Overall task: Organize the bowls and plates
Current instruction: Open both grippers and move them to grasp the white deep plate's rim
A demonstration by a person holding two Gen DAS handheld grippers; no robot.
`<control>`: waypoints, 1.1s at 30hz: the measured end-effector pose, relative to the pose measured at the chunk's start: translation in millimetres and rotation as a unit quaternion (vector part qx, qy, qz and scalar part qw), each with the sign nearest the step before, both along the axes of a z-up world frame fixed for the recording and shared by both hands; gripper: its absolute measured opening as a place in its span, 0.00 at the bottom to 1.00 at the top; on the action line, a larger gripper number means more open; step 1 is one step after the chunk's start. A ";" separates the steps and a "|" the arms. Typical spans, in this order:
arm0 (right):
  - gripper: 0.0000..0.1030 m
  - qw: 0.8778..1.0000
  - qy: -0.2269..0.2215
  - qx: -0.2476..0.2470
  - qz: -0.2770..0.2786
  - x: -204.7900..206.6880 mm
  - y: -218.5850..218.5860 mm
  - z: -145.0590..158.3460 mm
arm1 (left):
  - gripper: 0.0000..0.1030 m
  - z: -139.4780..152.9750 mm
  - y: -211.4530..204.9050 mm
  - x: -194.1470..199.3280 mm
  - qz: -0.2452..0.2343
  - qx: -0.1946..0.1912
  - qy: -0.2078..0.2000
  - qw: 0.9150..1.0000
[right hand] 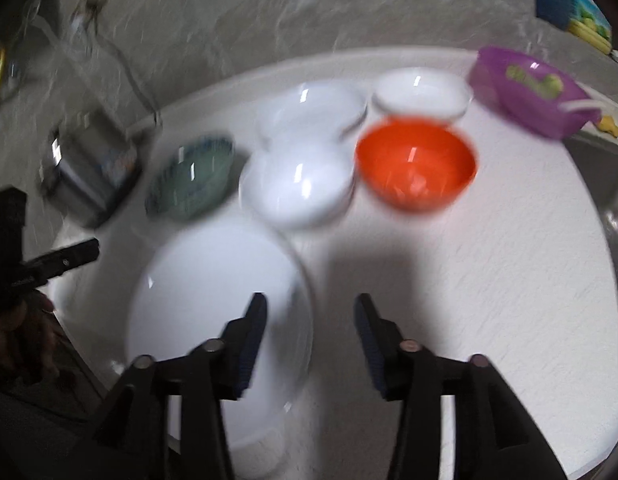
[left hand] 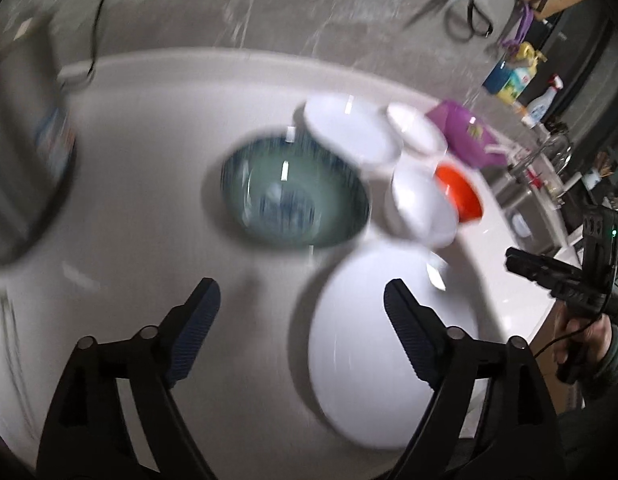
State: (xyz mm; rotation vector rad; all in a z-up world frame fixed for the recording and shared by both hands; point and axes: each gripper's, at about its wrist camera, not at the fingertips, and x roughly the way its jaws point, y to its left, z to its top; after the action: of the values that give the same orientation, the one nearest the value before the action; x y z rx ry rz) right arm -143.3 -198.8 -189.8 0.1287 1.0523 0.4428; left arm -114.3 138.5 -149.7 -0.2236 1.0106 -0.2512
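Left wrist view, blurred: the left gripper (left hand: pixel 301 308) hangs above the white surface (left hand: pixel 149 200) with its fingers (left hand: pixel 201 320) spread wide and nothing between them. The large white plate (left hand: pixel 369 352) lies flat under and just beside the right-hand finger, which overlaps its near rim. Ahead of the gap between the fingers sits the blue-green patterned bowl (left hand: pixel 295 196), apart from both tips. Past it to the right are a white plate (left hand: pixel 351 128), a small white bowl (left hand: pixel 415 124), a deeper white bowl (left hand: pixel 423 204) and the orange bowl (left hand: pixel 459 192), packed close together, with a purple packet (left hand: pixel 465 132) behind them. A metal container (left hand: pixel 25 168) stands at the left. At the right edge a hand holds the right gripper (left hand: pixel 557 280). In the right wrist view the right gripper (right hand: pixel 311 312) also has its fingers (right hand: pixel 249 332) parted and grips nothing; its left-hand finger overlaps the large white plate (right hand: pixel 213 300), the other is over bare surface (right hand: pixel 469 280). The orange bowl (right hand: pixel 415 164) and the white bowl (right hand: pixel 297 188) sit ahead, well apart from the tips, and the left gripper (right hand: pixel 49 260) shows at the left edge.
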 end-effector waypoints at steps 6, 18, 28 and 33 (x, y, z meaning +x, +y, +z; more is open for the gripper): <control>0.82 0.996 -0.028 0.089 -0.007 80.3 -20.2 87.6 | 0.86 38.6 25.6 120.6 -0.009 -0.026 0.026 0.999; 1.00 0.958 0.171 0.216 -0.082 244.1 -19.3 0.8 | 1.00 -18.2 1.5 284.2 -0.069 0.025 0.065 0.995; 0.81 0.950 0.240 0.184 -0.081 274.2 7.2 -59.1 | 0.98 -92.5 -5.6 364.4 -0.073 -0.016 0.197 0.978; 0.68 0.945 0.258 0.175 -0.093 284.9 14.3 -72.8 | 0.97 -101.6 -16.9 369.5 -0.112 0.006 0.195 0.974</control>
State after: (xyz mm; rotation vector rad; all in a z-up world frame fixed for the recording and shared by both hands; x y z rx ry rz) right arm 141.6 -184.5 -262.6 0.6861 1.4517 0.4307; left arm 255.3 121.6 -251.2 -0.1510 1.4302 -0.4168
